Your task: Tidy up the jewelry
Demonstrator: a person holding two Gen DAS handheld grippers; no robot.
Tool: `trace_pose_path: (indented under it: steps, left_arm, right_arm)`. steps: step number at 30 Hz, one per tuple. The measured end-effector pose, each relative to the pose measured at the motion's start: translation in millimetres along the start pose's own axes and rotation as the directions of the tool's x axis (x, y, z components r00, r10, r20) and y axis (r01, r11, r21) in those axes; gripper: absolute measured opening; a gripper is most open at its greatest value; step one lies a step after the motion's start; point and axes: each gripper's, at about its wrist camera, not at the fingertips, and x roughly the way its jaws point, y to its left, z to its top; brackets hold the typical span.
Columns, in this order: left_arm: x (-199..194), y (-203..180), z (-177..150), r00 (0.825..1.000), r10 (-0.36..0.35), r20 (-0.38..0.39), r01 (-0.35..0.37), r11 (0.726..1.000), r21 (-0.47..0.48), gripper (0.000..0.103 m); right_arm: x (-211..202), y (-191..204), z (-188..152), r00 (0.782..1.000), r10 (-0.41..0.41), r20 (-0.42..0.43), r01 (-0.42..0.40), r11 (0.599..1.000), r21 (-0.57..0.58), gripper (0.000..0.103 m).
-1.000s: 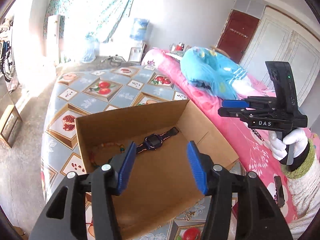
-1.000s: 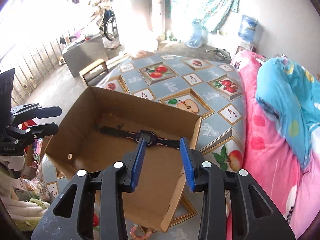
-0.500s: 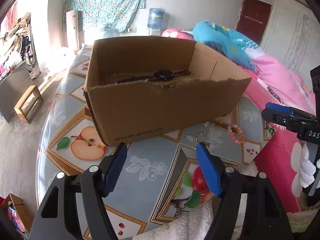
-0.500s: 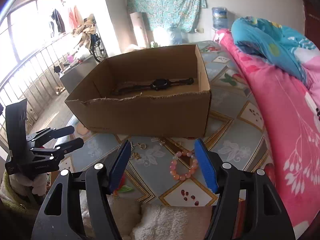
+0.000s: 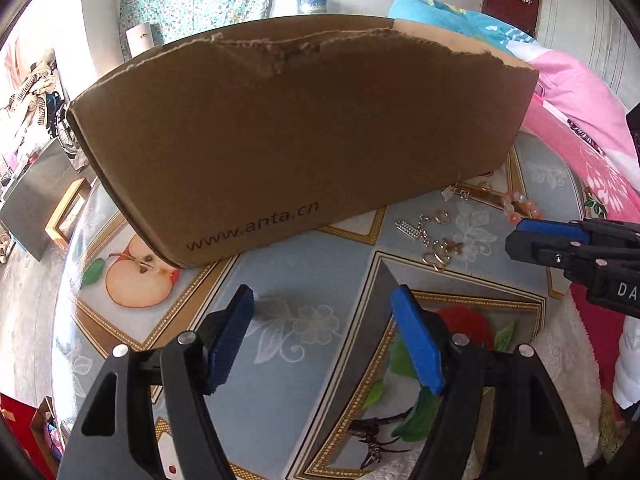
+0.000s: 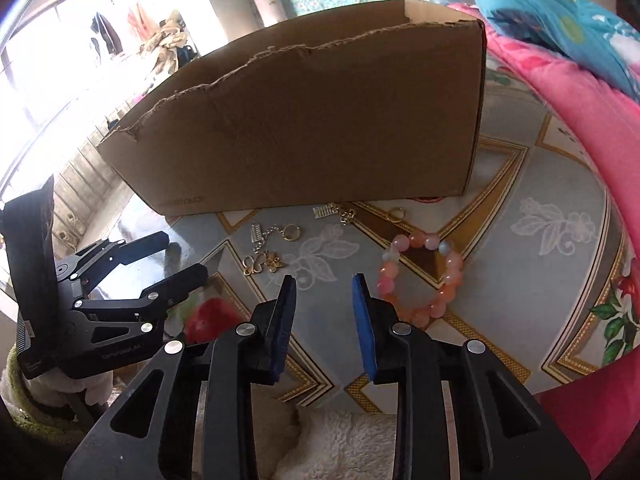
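A torn brown cardboard box (image 5: 304,132) (image 6: 320,120) stands on the fruit-patterned tablecloth; its inside is hidden from both views. In front of it lie small gold earrings and chains (image 5: 434,240) (image 6: 264,264) and a pink bead bracelet (image 6: 454,270) (image 5: 520,204). My left gripper (image 5: 322,320) (image 6: 182,254) hovers low over bare cloth near the box's front wall, open and holding nothing. My right gripper (image 6: 324,284) (image 5: 514,236) sits just left of the bracelet, its jaws closing to a narrow gap with nothing between them.
Pink bedding (image 6: 560,80) and a blue blanket (image 6: 560,20) border the table on the right. White fluffy fabric (image 6: 348,440) lies at the table's near edge. A low wooden stool (image 5: 68,216) stands on the floor to the left.
Both grippers have sunk from above the box to table level in front of it, so the watch inside is out of sight. The right jaws have narrowed since half a second ago.
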Motion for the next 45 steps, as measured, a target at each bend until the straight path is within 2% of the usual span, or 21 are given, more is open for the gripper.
trace_pose_path:
  steps: [2, 6, 9, 10, 12, 13, 14, 17, 19, 20, 22, 24, 25, 26, 28, 30, 34, 37, 39, 40, 45]
  left_arm:
    - [2.3, -2.1, 2.2, 1.0, 0.002, 0.0, -0.002, 1.0, 0.003, 0.072]
    - [5.0, -0.5, 4.8, 1.0, 0.007, 0.002, -0.007, 1.0, -0.001, 0.076]
    - [7.2, -2.1, 6.9, 1.0, 0.01, 0.007, -0.01, 1.0, -0.004, 0.078]
    - [7.5, -2.3, 6.8, 1.0, 0.012, 0.01, -0.012, 1.0, -0.004, 0.078]
    - [8.1, -0.8, 6.2, 1.0, 0.013, 0.015, -0.013, 1.0, -0.008, 0.079]
    - [8.2, -0.3, 5.7, 1.0, 0.013, 0.017, -0.013, 1.0, -0.008, 0.079]
    - [8.3, 0.6, 5.0, 1.0, 0.013, 0.019, -0.013, 1.0, -0.009, 0.079]
    - [9.6, 1.0, 5.3, 1.0, 0.014, 0.024, -0.014, 1.0, -0.009, 0.079]
    - [9.2, 1.7, 3.7, 0.999, 0.014, 0.029, -0.014, 1.0, -0.009, 0.079]
    - [6.7, 3.5, -0.3, 0.999, 0.014, 0.033, -0.014, 1.0, -0.009, 0.079]
    - [5.4, 4.0, -3.2, 0.999, 0.015, 0.042, -0.015, 1.0, -0.007, 0.079]
    - [4.7, 3.2, -3.8, 0.998, 0.028, 0.05, -0.027, 1.0, -0.002, 0.079]
    - [3.8, 2.2, -4.0, 0.998, 0.036, 0.053, -0.037, 0.999, 0.008, 0.079]
    - [2.9, 0.7, -3.4, 0.997, 0.048, 0.058, -0.049, 0.999, 0.021, 0.079]
    - [1.1, -1.8, -2.2, 0.996, 0.057, 0.07, -0.061, 0.997, 0.046, 0.079]
    - [-3.0, -3.8, -1.2, 0.996, 0.039, 0.083, -0.044, 0.997, 0.061, 0.073]
    - [-8.8, -9.9, -0.1, 0.996, -0.032, 0.087, 0.025, 0.996, 0.086, 0.055]
    - [-9.0, -19.8, -0.5, 0.994, -0.088, 0.06, 0.08, 0.99, 0.12, 0.04]
    - [-7.5, -25.9, 0.4, 0.991, -0.132, 0.034, 0.126, 0.984, 0.126, 0.034]
    - [-7.2, -29.4, 0.7, 0.989, -0.148, 0.024, 0.144, 0.981, 0.128, 0.031]
    - [-1.9, -44.0, 3.7, 0.988, -0.156, -0.001, 0.155, 0.977, 0.146, 0.029]
  right_arm:
    - [-2.0, -16.9, 1.7, 1.0, -0.013, 0.009, 0.013, 0.999, 0.041, 0.023]
    - [-11.3, -30.5, 3.0, 1.0, 0.006, 0.029, -0.008, 0.996, 0.084, 0.027]
    - [-16.6, -16.6, -1.2, 0.997, 0.051, 0.051, -0.053, 0.998, 0.029, 0.027]
    - [-17.1, -8.1, -3.7, 0.997, 0.049, 0.056, -0.049, 0.999, -0.005, 0.027]
    - [-15.0, 7.6, -9.2, 0.998, -0.011, 0.07, 0.016, 0.997, -0.078, 0.031]
    - [-12.8, 12.6, -12.2, 0.996, -0.042, 0.078, 0.05, 0.993, -0.105, 0.034]
    - [-9.6, 13.2, -17.0, 0.994, -0.07, 0.086, 0.08, 0.989, -0.123, 0.042]
    - [-5.5, 20.6, -25.9, 0.984, -0.126, 0.129, 0.146, 0.977, -0.156, 0.049]
    - [-4.4, 28.4, -32.3, 0.972, -0.17, 0.16, 0.2, 0.96, -0.196, 0.066]
    - [-4.8, 29.3, -35.7, 0.968, -0.178, 0.175, 0.211, 0.958, -0.192, 0.077]
    - [-7.1, 24.5, -41.7, 0.97, -0.149, 0.192, 0.177, 0.974, -0.138, 0.081]
    - [-9.2, 24.2, -46.0, 0.966, -0.154, 0.206, 0.185, 0.973, -0.141, 0.083]
    - [-8.6, 26.8, -47.8, 0.965, -0.161, 0.207, 0.196, 0.968, -0.158, 0.086]
    - [-8.3, 27.7, -49.4, 0.969, -0.148, 0.198, 0.182, 0.969, -0.167, 0.096]
    - [-8.4, 30.2, -51.4, 0.969, -0.145, 0.199, 0.18, 0.969, -0.168, 0.096]
    - [-7.9, 30.4, -53.1, 0.971, -0.133, 0.199, 0.168, 0.972, -0.166, 0.096]
    - [-8.4, 29.7, -53.2, 0.976, -0.091, 0.198, 0.119, 0.984, -0.134, 0.096]
    - [-13.0, 24.5, -55.2, 0.976, -0.078, 0.204, 0.101, 0.989, -0.105, 0.094]
    - [-15.6, 22.6, -57.7, 0.972, -0.093, 0.216, 0.114, 0.989, -0.091, 0.082]
    - [-15.6, 20.7, -57.9, 0.97, -0.101, 0.22, 0.122, 0.989, -0.084, 0.081]
    - [-18.8, 13.1, -62.6, 0.967, -0.098, 0.236, 0.121, 0.989, -0.085, 0.078]
